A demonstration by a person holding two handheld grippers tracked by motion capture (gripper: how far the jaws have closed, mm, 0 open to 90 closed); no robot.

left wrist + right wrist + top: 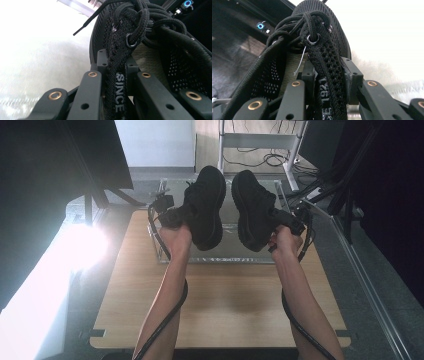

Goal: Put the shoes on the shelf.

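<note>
Black mesh lace-up shoes (207, 205) (252, 210) are clamped by left tool (172, 215) and right tool (287, 222) above a light wooden table (225, 305); a clear tray (220, 256) sits behind, grey floor (350, 270) around.

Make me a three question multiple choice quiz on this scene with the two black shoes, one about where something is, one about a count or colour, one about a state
1. Where are the shoes?
A. Held up over the clear box
B. Flat on the wooden table
C. On the floor

2. How many shoes are held?
A. One
B. Two
C. Three

3. How does the left gripper stand?
A. Open, clear of the shoe
B. Shut on the shoe's upper edge
C. Lying on the table

Answers:
1 A: the left shoe and right shoe hang above the clear box at the far side of the wooden table.
2 B: one in the left gripper, one in the right gripper.
3 B: its jaws pinch the lettered edge by the laces.
</note>
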